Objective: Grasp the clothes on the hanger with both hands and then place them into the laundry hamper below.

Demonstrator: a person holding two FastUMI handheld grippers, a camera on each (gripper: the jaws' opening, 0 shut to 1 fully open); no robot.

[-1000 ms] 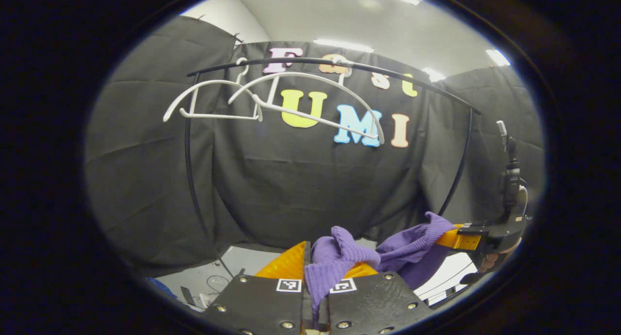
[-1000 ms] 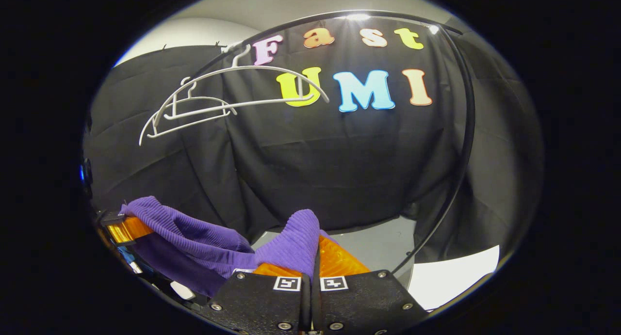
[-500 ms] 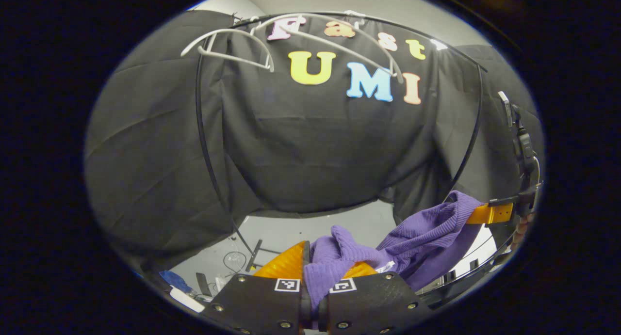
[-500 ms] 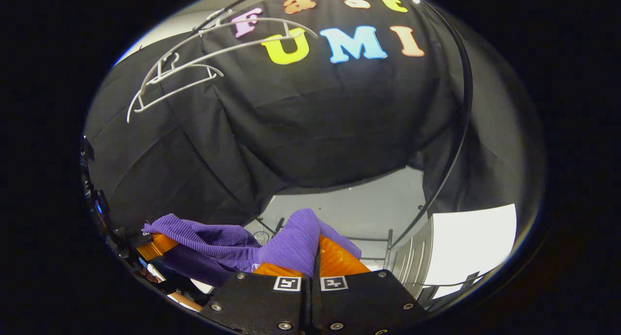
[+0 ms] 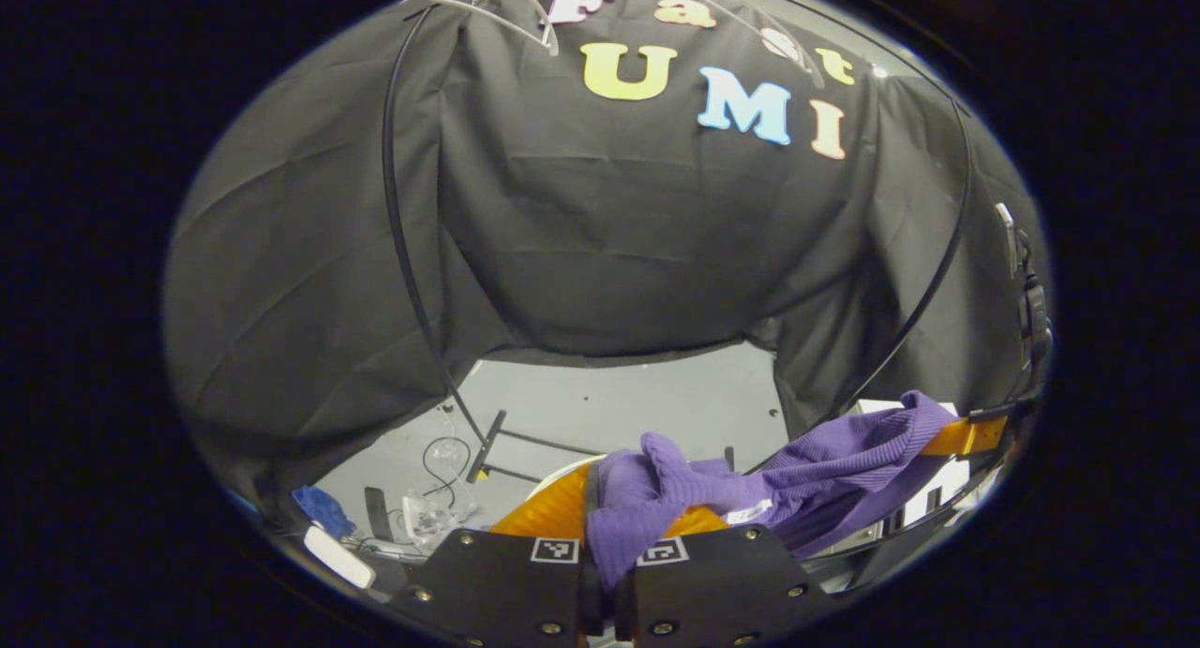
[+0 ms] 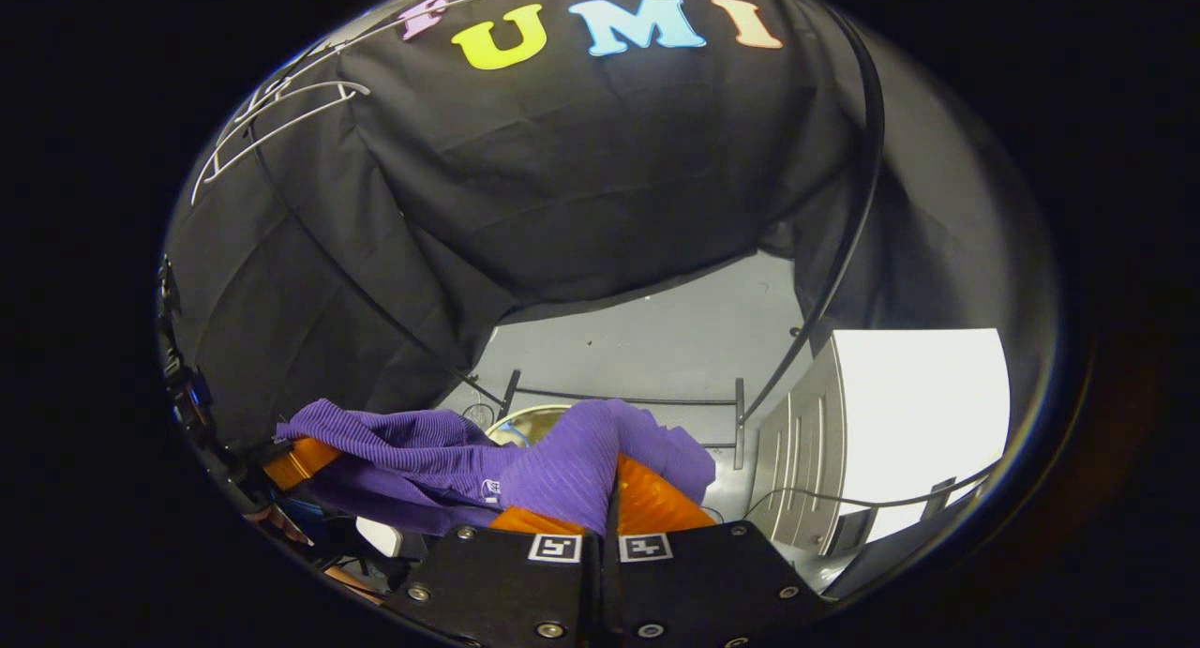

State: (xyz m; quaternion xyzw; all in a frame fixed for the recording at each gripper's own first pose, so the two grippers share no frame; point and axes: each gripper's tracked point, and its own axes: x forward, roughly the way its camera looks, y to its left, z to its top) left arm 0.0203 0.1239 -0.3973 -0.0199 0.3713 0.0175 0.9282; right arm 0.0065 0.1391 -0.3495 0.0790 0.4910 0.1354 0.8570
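Observation:
A purple ribbed garment (image 5: 825,456) hangs stretched between my two grippers, off the hangers. My left gripper (image 5: 592,484) is shut on one bunched end of it at the bottom of the left gripper view. At the right edge of that view my right gripper (image 5: 966,434) pinches the other end. In the right gripper view my right gripper (image 6: 614,474) is shut on a fold of the garment (image 6: 412,442), and the left gripper (image 6: 300,456) holds the far end at the lower left. A pale round rim, apparently the hamper (image 6: 525,418), peeks out below the cloth.
Two bare white hangers (image 6: 281,113) hang on the black rack rail (image 5: 398,207) high above. The rack's foot bars (image 6: 637,399) rest on the grey floor. Cables and small items (image 5: 431,507) lie at the floor's left. A white slatted unit (image 6: 909,414) stands on the right.
Both grippers have come down with the garment and tipped toward the floor. The hangers slid to the top edge, and the floor and the round rim came into sight.

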